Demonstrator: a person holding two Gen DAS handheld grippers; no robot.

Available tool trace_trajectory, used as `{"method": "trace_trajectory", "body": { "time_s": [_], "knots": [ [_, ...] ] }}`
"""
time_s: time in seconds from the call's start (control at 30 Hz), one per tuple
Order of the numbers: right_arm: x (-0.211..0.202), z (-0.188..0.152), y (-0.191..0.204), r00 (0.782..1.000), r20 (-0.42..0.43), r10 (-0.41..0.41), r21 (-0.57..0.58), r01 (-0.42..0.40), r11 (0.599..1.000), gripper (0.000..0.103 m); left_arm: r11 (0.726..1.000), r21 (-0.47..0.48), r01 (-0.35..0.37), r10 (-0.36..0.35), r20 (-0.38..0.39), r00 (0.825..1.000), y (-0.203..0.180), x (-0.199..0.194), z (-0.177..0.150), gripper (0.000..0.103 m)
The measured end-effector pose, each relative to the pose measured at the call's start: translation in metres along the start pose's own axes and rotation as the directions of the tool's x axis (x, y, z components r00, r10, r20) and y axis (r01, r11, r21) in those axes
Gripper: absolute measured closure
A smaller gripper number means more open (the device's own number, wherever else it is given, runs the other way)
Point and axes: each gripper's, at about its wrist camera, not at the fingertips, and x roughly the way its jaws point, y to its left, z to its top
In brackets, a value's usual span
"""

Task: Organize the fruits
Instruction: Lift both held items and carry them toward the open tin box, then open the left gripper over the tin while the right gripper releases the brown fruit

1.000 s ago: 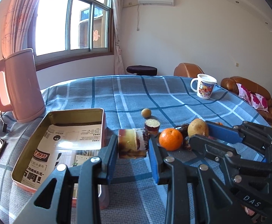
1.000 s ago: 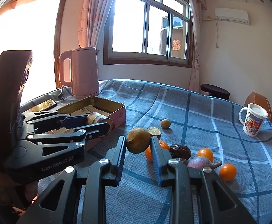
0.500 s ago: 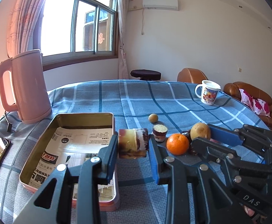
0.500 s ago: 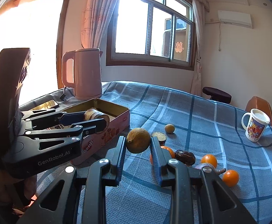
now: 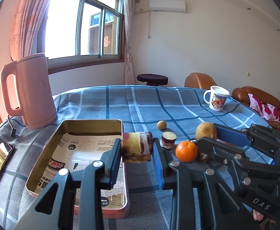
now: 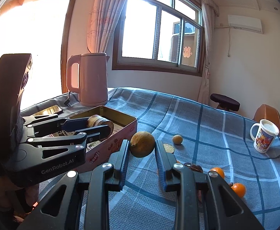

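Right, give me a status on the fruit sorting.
Nothing lies in the tin yet beyond its paper liner. In hand: the left gripper clamps a cut fruit piece at the tin's edge; the right gripper clamps a brown round fruit. Left on the cloth: oranges, another cut piece and a small round fruit.

We see a pink kettle (image 5: 32,92), a blue-checked bench cloth (image 5: 140,103), an orange mandarin (image 5: 186,151) — and a gold-lined tin (image 5: 93,124).

Bright daylight floods through the window (image 6: 159,36), blowing out its far-left panes, perhaps hiding detail; fisheye bends edges, corners vignette dark.
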Motion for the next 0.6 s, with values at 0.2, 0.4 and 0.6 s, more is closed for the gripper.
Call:
{"method": "trace_trajectory", "body": {
  "time_s": [0.2, 0.4, 0.6],
  "knots": [
    [0.001, 0.008, 0.004, 1.0, 0.006, 0.005, -0.019, -0.005, 1.0, 0.074, 1.0, -0.005, -0.015, 0.015, 0.008, 1.0, 0.006, -0.001, 0.002, 0.07],
    [0.002, 0.019, 0.01, 1.0, 0.017, 0.007, -0.04, -0.006, 0.999, 0.074, 0.999, -0.008, -0.037, 0.037, 0.009, 0.999, 0.014, -0.003, 0.001, 0.07],
    [0.007, 0.033, 0.021, 0.999, 0.034, 0.02, -0.045, -0.018, 0.999, 0.074, 0.998, -0.021, -0.06, 0.06, 0.005, 0.998, 0.03, -0.004, 0.0, 0.07]
  ]
}}
